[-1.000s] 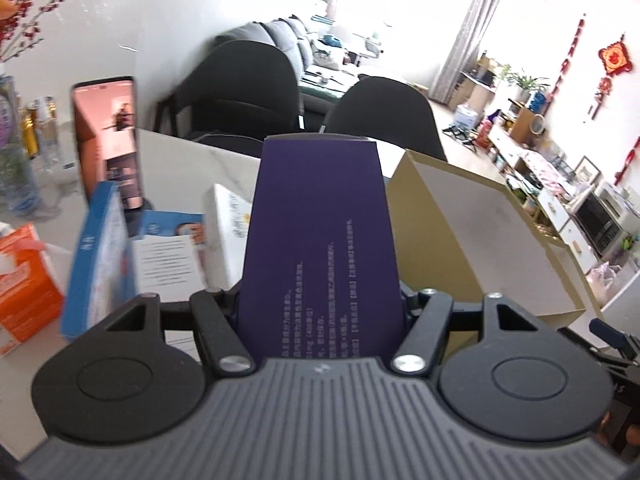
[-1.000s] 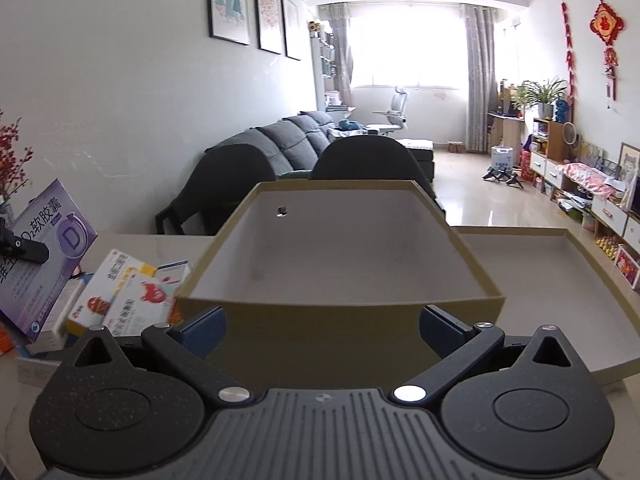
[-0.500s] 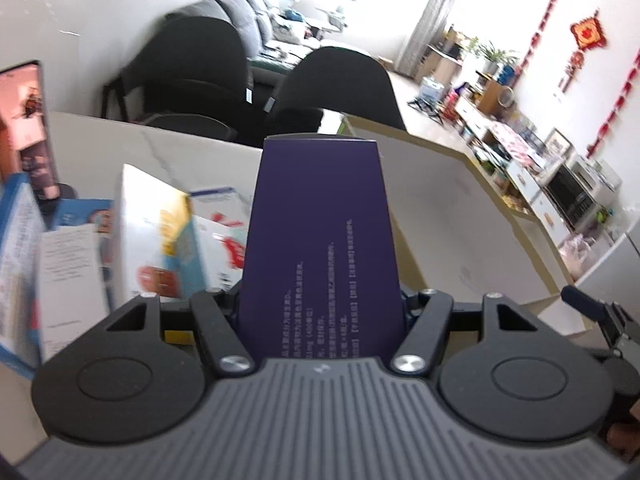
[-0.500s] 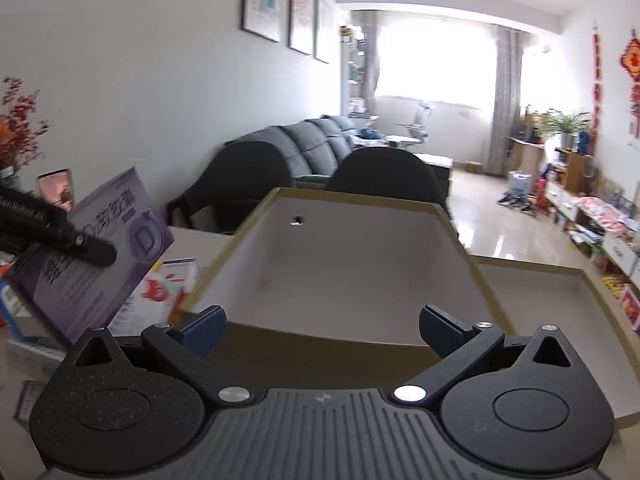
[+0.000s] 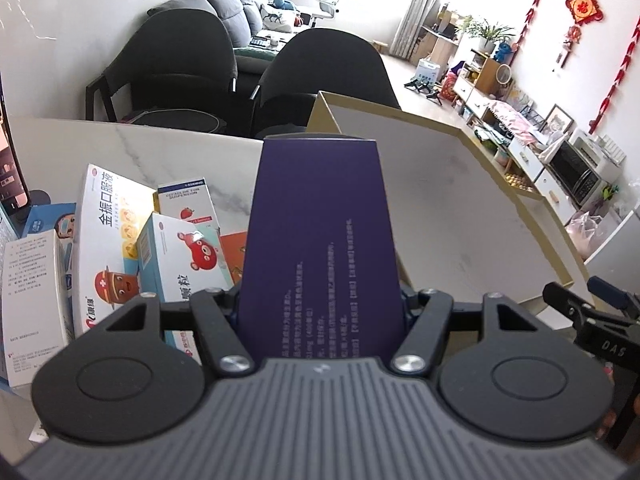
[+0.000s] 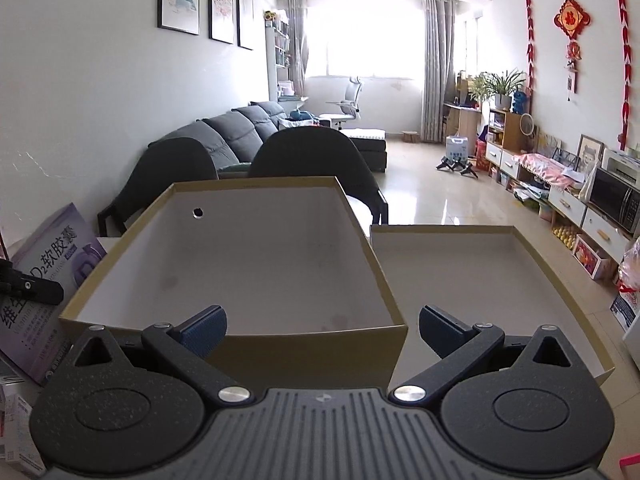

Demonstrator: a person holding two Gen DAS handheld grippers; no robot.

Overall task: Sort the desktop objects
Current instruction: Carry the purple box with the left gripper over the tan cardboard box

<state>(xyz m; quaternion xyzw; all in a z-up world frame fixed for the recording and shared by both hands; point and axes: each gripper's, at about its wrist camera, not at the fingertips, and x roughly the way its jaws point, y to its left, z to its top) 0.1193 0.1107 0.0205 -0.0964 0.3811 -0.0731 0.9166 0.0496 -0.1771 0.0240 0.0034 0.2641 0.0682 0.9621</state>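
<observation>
A white marble-patterned tabletop (image 5: 160, 148) carries a deep tan cardboard box with matte white lining (image 6: 248, 264) and a round hole in one wall, with a shallower matching tray (image 6: 480, 276) touching its right side. Left of the box lies a heap of glossy card medicine cartons (image 5: 120, 248); one reads "金振口服液", another "CEFACLOR FOR SUSPENSION". The left gripper (image 5: 320, 316) pinches a flat dark purple carton (image 5: 320, 232), small white print, raised beside the box's left wall. The right gripper (image 6: 322, 326) hangs spread wide at the box's near wall.

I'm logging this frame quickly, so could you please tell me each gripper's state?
Left gripper: closed on the purple box.
Right gripper: open, holding nothing.
</observation>
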